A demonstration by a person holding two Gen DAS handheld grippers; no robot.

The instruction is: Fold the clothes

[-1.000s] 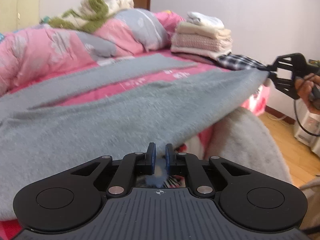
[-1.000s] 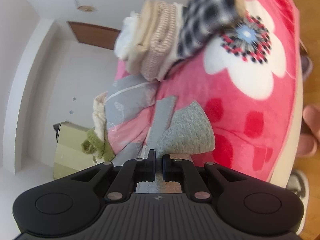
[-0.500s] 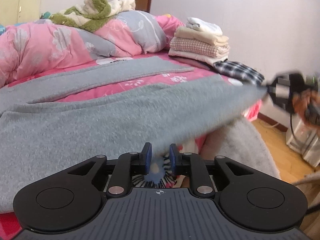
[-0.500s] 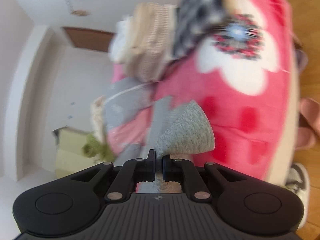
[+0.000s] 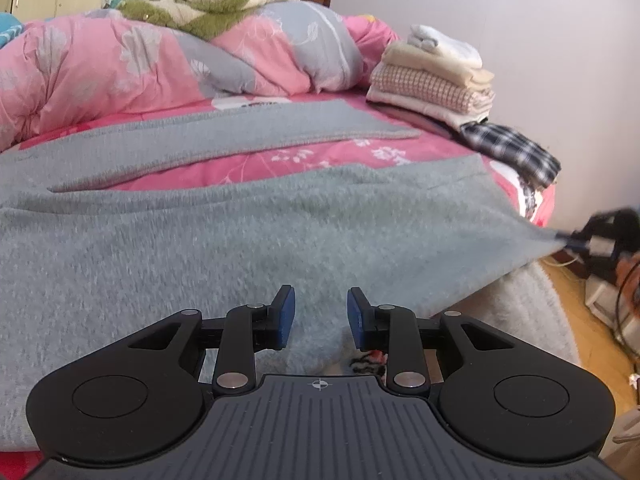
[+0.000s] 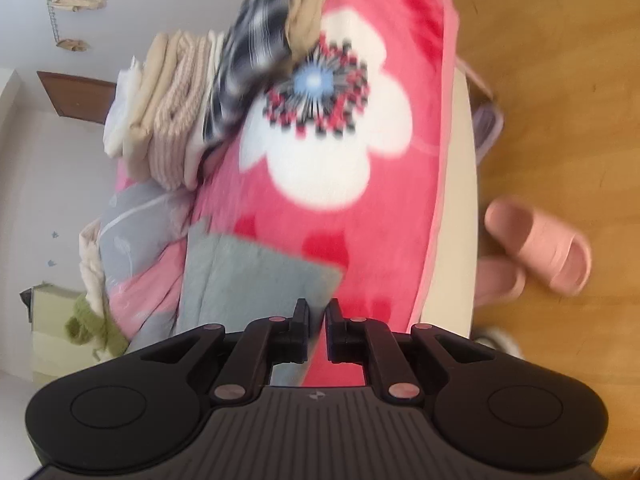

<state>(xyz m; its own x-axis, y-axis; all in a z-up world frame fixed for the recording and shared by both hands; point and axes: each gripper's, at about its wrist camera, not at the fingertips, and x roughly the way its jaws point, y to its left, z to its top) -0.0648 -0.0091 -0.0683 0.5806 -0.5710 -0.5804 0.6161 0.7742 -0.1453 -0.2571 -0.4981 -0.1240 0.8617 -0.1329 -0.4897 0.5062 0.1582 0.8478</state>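
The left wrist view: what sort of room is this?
Most likely a home bedroom: a bed with a pink floral sheet, a rumpled pink and grey quilt, and a stack of folded clothes by the wall.

No legible text anywhere (only a crosshair mark).

On my left wrist feed the right gripper [image 5: 576, 240] is a dark smear at the frame's right side, so I cannot tell whether its tips pinch the grey garment [image 5: 240, 248] corner or only touch it. The garment runs off the left edge, and my own gripper body hides its near hem. The right wrist feed is motion-blurred: the folded stack [image 6: 168, 112] and the plaid cloth [image 6: 248, 56] show no clear edges. There the right gripper's narrow gap sits over a grey edge I cannot resolve. The pink slippers [image 6: 536, 248] are also soft.
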